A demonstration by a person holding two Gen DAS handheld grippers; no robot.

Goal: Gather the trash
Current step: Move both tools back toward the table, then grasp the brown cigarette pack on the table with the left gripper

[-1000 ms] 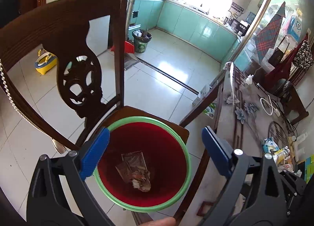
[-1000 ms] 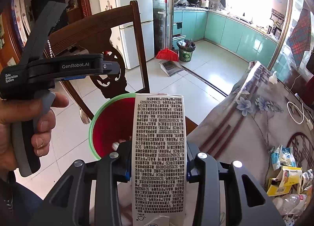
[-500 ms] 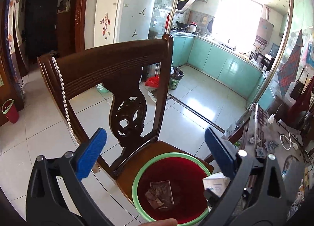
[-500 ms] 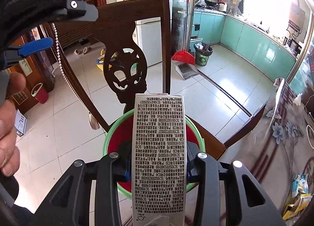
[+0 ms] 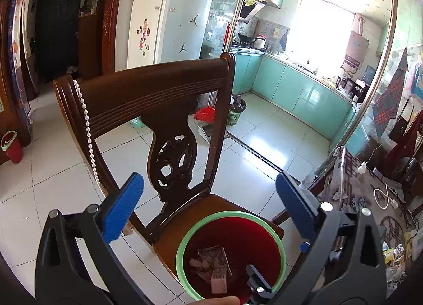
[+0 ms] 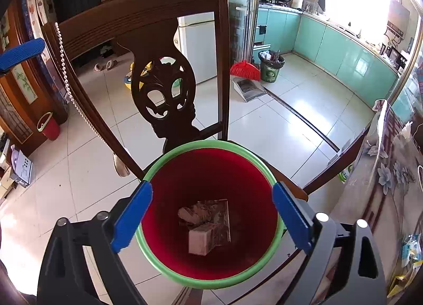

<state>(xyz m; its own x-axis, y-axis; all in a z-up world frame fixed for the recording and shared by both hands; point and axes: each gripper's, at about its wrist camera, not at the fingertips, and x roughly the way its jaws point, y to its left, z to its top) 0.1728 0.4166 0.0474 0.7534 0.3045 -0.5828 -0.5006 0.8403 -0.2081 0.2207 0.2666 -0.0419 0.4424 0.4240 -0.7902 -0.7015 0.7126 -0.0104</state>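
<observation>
A red bin with a green rim (image 6: 148, 178) (image 5: 182, 241) stands on the seat of a dark wooden chair (image 6: 137, 16) (image 5: 148, 93). At its bottom lie a white printed carton (image 6: 199, 241) (image 5: 219, 280) and a crumpled wrapper (image 6: 208, 211) (image 5: 208, 258). My right gripper (image 6: 211, 212) is open and empty straight above the bin. My left gripper (image 5: 208, 207) is open and empty, higher up, above the chair seat and the bin's far rim. A blue pad of the left gripper (image 6: 22, 53) shows at the left edge of the right wrist view.
A table with a floral cover (image 6: 391, 180) (image 5: 351, 186) stands right of the chair, with more wrappers (image 6: 408, 252) (image 5: 394, 254) at its near end. Tiled floor lies to the left. A second small red bin (image 6: 49, 126) stands by the far wall. A string of beads (image 6: 71, 93) hangs on the chair back.
My right gripper opened and the white carton fell from it into the bin. My left gripper rose and drew back, so more of the chair back shows.
</observation>
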